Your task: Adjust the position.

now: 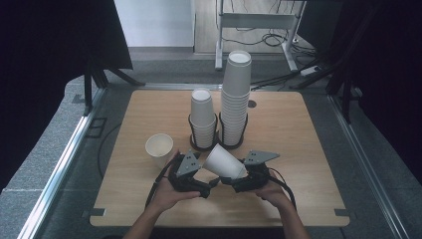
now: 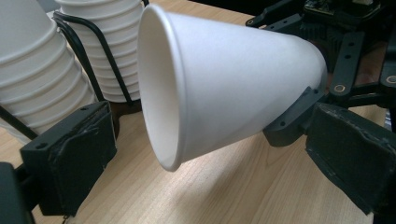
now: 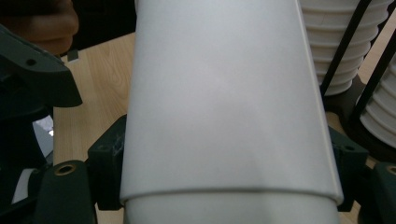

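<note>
A white paper cup (image 1: pixel 225 162) is clamped near its base by the right gripper (image 1: pixel 238 178), tilted, just in front of the cup stacks (image 1: pixel 219 107). The left gripper (image 1: pixel 211 183) is held wide open beside its rim, nothing gripped.

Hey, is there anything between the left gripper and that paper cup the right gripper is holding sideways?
Nothing visible. The tilted cup, clamped near its base by the right gripper, hangs directly ahead of the open left gripper, rim toward it, with bare table below.
</note>
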Available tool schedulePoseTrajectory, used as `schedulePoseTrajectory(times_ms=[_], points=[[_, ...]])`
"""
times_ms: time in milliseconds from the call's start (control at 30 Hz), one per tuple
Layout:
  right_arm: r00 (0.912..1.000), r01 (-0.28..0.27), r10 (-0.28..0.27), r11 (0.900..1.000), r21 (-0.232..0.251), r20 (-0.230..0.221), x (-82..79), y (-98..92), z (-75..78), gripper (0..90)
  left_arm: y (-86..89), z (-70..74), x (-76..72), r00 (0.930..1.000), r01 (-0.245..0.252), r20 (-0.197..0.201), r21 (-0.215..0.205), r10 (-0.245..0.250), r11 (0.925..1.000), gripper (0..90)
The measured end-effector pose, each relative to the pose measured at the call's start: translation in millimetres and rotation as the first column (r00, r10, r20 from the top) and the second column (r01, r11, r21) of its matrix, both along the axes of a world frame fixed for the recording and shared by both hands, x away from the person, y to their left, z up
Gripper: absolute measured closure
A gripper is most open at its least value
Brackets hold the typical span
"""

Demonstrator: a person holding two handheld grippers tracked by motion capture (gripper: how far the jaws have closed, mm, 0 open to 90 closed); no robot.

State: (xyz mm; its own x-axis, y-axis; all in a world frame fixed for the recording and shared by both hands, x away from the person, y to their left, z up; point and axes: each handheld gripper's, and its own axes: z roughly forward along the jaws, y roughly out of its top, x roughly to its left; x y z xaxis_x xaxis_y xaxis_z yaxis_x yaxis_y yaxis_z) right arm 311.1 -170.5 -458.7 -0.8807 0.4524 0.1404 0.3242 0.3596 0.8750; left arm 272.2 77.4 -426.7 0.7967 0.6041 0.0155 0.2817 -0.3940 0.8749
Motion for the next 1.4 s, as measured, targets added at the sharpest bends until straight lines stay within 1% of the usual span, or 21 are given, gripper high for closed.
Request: schedulePoseTrajectory(times_ms=[100, 167, 200, 267, 333, 467, 533, 633, 700, 767, 900, 967, 1067, 1133, 1267, 1300, 1400], points=[[0.9998, 0.014, -0.015, 0.999, 0.035, 0.015, -1.9, -1.6, -0.8, 22.7, 3.3, -1.0, 1.2, 0.9999, -0.012, -0.007, 0.005, 0.012, 0.9999, 1.5], [0.9994, 0.029, -0.030, 0.999, 0.032, 0.019, -1.8, -2.1, -1.1, 22.7, 5.2, -2.3, 2.0, 0.9997, -0.020, -0.014, 0.001, 0.020, 0.9998, 1.7], [0.9985, 0.046, -0.047, 0.998, 0.033, 0.028, -1.9, -2.7, -1.4, 22.7, 5.7, -2.8, 2.3, 0.9996, -0.022, -0.015, 0.003, 0.022, 0.9997, 1.7], [0.9981, 0.053, -0.055, 0.997, 0.057, 0.027, -1.7, -4.4, -2.5, 22.7, 6.9, -3.6, 2.8, 0.9994, -0.028, -0.021, -0.001, 0.028, 0.9996, 1.8], [0.9974, 0.059, -0.062, 0.996, 0.067, 0.037, -1.9, -5.3, -3.9, 22.7, 8.1, -4.9, 3.7, 0.9989, -0.023, -0.041, -0.028, 0.022, 0.9994, 2.2], [0.9959, 0.066, -0.071, 0.994, 0.088, 0.056, -3.0, -6.7, -6.9, 22.7, 7.5, -10.2, 5.8, 0.9969, -0.015, -0.078, -0.054, 0.010, 0.9984, 2.7], [0.9949, 0.070, -0.076, 0.993, 0.092, 0.066, -4.0, -6.6, -7.7, 22.7, 6.2, -12.6, 6.0, 0.9963, -0.010, -0.085, -0.057, 0.005, 0.9983, 3.7], [0.9933, 0.070, -0.080, 0.991, 0.114, 0.084, -5.8, -6.2, -8.9, 22.7, 5.5, -14.9, 6.3, 0.9955, -0.007, -0.095, -0.064, 0.000, 0.9979, 3.7], [0.9920, 0.063, -0.076, 0.990, 0.125, 0.101, -7.6, -5.9, -9.6, 22.7, 6.2, -16.2, 7.0, 0.9943, -0.006, -0.106, -0.076, -0.002, 0.9971, 3.7], [0.9907, 0.063, -0.077, 0.990, 0.128, 0.112, -8.9, -5.7, -10.3, 22.7, 8.6, -17.4, 8.0, 0.9922, -0.009, -0.125, -0.102, -0.004, 0.9947, 3.7], [0.9892, 0.061, -0.080, 0.987, 0.150, 0.123, -10.3, -6.0, -11.7, 22.7, 13.3, -18.9, 10.2, 0.9882, -0.010, -0.153, -0.149, -0.013, 0.9889, 3.7], [0.9873, 0.062, -0.084, 0.985, 0.159, 0.135, -11.2, -6.2, -12.6, 22.7, 14.8, -19.7, 10.9, 0.9862, -0.004, -0.164, -0.172, -0.024, 0.9851, 3.7], [0.9853, 0.059, -0.088, 0.980, 0.189, 0.147, -12.4, -7.0, -13.6, 22.7, 16.6, -20.7, 11.7, 0.9834, -0.001, -0.178, -0.204, -0.036, 0.9790, 3.7], [0.9840, 0.052, -0.084, 0.978, 0.200, 0.157, -13.1, -7.4, -14.3, 22.7, 17.5, -21.2, 12.2, 0.9818, 0.000, -0.185, -0.223, -0.043, 0.9748, 3.7], [0.9819, 0.038, -0.075, 0.978, 0.207, 0.174, -15.0, -6.6, -17.5, 22.7, 19.2, -20.6, 13.4, 0.9774, 0.012, -0.200, -0.270, -0.069, 0.9627, 3.7], [0.9814, 0.037, -0.075, 0.977, 0.208, 0.177, -15.3, -6.3, -18.2, 22.7, 19.5, -20.5, 13.6, 0.9757, 0.022, -0.203, -0.285, -0.082, 0.9582, 3.7], [0.9822, 0.008, -0.052, 0.972, 0.236, 0.180, -16.8, -5.3, -19.9, 22.7, 18.9, -21.0, 14.6, 0.9691, 0.043, -0.215, -0.335, -0.121, 0.9413, 3.6]])
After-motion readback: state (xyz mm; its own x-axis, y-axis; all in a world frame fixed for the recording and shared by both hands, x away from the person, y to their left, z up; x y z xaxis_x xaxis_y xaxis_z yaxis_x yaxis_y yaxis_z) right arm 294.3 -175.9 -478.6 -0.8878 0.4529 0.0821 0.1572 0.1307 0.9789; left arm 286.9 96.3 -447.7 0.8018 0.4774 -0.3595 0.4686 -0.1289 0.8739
